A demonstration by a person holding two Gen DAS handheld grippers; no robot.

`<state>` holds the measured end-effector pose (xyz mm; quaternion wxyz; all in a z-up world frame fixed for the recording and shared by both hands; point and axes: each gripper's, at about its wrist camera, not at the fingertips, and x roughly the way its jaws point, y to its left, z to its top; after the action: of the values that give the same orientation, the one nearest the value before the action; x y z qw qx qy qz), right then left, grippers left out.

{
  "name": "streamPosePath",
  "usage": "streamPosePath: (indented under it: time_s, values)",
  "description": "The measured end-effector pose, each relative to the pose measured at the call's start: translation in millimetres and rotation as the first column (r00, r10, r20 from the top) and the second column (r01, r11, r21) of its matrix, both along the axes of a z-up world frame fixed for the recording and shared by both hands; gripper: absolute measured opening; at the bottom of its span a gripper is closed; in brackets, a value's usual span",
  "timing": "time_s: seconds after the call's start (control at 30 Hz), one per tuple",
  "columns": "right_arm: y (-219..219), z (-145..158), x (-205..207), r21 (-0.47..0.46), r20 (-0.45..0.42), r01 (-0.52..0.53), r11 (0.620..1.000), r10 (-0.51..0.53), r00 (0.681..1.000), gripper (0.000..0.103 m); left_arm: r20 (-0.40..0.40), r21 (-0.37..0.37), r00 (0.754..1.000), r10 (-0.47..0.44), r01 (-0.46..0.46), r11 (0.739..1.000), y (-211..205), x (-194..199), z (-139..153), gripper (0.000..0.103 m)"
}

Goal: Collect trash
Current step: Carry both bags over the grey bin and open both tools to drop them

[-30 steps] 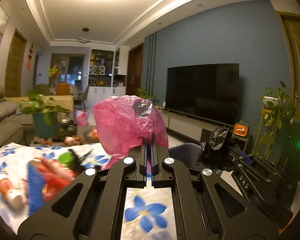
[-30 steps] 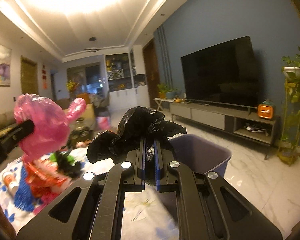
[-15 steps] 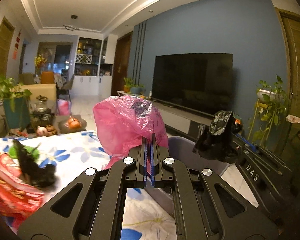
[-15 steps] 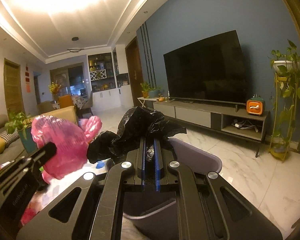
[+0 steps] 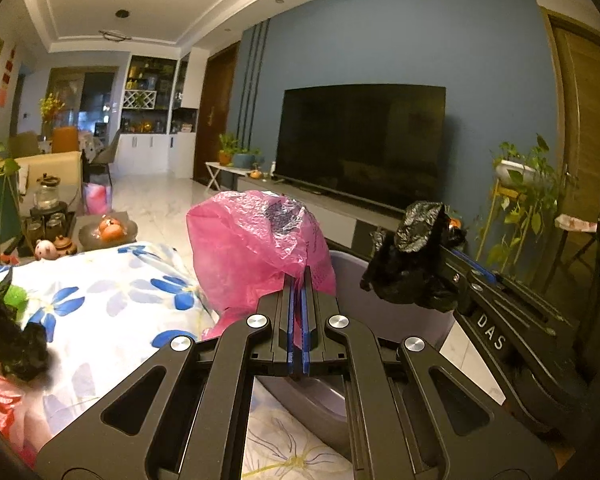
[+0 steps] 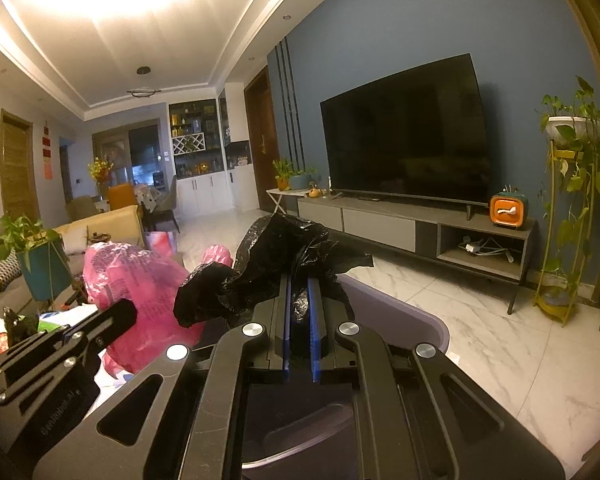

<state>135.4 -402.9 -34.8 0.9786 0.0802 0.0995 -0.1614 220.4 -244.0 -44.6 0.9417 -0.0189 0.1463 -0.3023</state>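
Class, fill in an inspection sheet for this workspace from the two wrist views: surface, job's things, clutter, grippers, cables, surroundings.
Surface: floral cloth covers the table.
Job's things: pink bag and black bag, both crumpled; grey bin below them, beside the table.
Clutter: black scrap, green and red wrappers at the cloth's left edge.
Grippers: left gripper shut on the pink bag; right gripper shut on the black bag, over the bin.
Cables: a tangle on the TV stand's open shelf.
Surroundings: TV, blue wall, plants, marble floor, sofa.
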Motion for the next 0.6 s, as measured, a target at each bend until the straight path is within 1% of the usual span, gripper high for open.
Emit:
streamPosePath:
  time_s: [0.3,0.37,0.43,0.5,0.53,0.6]
  values:
    - [0.3,-1.0,10.2,-0.007,-0.014,-0.001,1.000,0.001,1.000,0.009,-0.045,0.003,0.998,-0.050,0.050,0.999,-11.5,7.8,-7.9,0.002]
    - [-0.6,-1.5,11.7,0.005,-0.016,-0.010,1.000,0.011,1.000,0.009,-0.044,0.007,0.997,-0.056,0.057,0.998,-12.1,7.8,-9.3,0.003]
    - [-5.3,-1.6,13.0,0.025,-0.018,-0.026,0.999,0.026,0.999,0.009,-0.050,0.011,0.995,-0.082,0.082,0.997,-13.0,8.4,-11.3,0.003]
    - [-6.5,-2.2,15.2,0.034,-0.020,-0.031,0.999,0.032,0.999,0.009,-0.053,0.009,0.994,-0.099,0.100,0.995,-13.4,8.4,-12.7,0.009]
    - [-8.0,-2.3,16.2,0.035,-0.021,-0.032,0.999,0.033,0.999,0.010,-0.054,0.010,0.993,-0.102,0.102,0.995,-13.6,8.7,-13.0,0.014]
    - [-7.7,-3.0,17.1,0.032,-0.018,-0.034,0.999,0.034,0.999,0.018,-0.065,0.008,0.992,-0.105,0.106,0.994,-13.1,10.6,-14.2,0.022]
